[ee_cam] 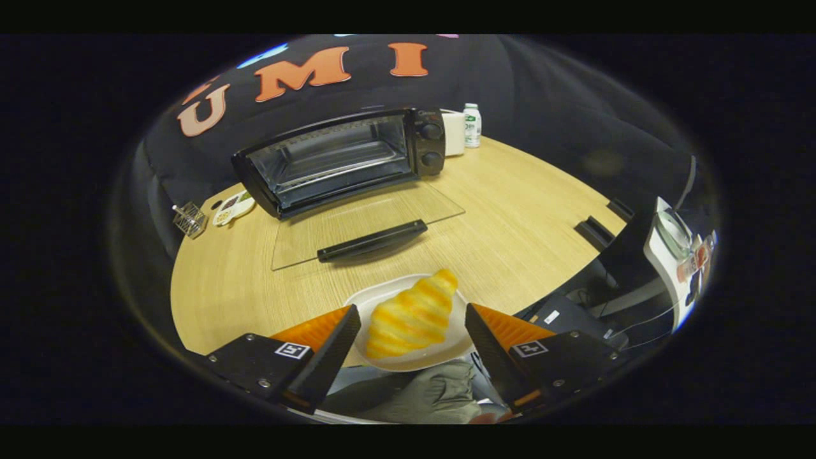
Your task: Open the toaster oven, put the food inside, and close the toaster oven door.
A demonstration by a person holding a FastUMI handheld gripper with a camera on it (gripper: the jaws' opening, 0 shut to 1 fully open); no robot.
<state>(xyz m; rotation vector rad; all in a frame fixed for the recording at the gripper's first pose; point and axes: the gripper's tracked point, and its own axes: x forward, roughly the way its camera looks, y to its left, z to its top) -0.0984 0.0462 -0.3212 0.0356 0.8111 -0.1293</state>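
one croissant (411,317) on one plate (382,299) between spread gripper (412,335) fingers; one toaster oven (338,159) open.

A yellow, orange-striped croissant (412,315) lies on a white plate (382,299); black toaster oven (338,159), light wood-grain table (510,217).

A pale wood-grain tabletop (510,210) stands against the booth's black cloth wall (548,95); a small white bottle (472,125) sits at its far edge, lit evenly from above.
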